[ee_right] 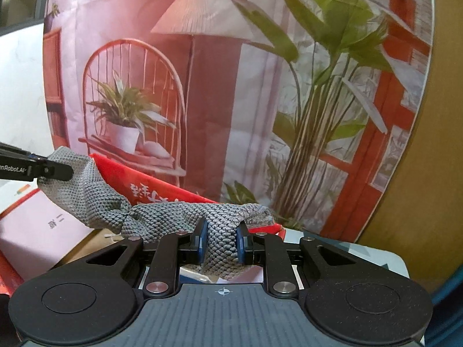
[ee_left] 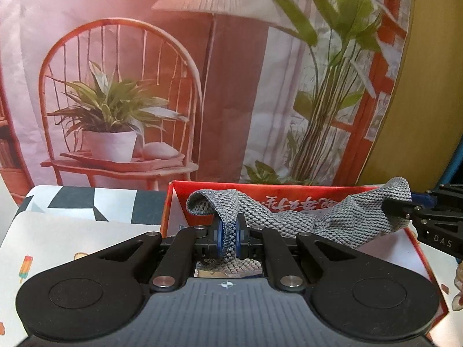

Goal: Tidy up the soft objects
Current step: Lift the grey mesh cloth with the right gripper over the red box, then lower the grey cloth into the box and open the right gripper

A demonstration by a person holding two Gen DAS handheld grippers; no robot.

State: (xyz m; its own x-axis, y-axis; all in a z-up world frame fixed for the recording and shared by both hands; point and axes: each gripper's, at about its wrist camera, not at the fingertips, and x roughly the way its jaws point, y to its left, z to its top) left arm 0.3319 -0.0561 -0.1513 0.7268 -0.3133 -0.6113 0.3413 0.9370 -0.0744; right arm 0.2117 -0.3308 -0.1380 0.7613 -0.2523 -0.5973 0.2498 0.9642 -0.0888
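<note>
A grey knitted cloth (ee_left: 292, 217) hangs stretched between my two grippers above an open red box (ee_left: 318, 192). My left gripper (ee_left: 230, 238) is shut on one end of the cloth, which folds over its blue pads. At the right edge of the left wrist view, the right gripper (ee_left: 405, 212) pinches the other end. In the right wrist view my right gripper (ee_right: 221, 243) is shut on a thick fold of the cloth (ee_right: 173, 217), and the left gripper (ee_right: 58, 170) grips the far corner at the left. The red box (ee_right: 162, 188) lies below the cloth.
A printed backdrop (ee_left: 202, 72) with a chair, lamp and plants stands close behind the box. A patterned mat (ee_left: 86, 205) lies left of the box on the table. A pale card (ee_right: 43, 225) lies inside the box. A yellow wall (ee_left: 428, 101) is at the right.
</note>
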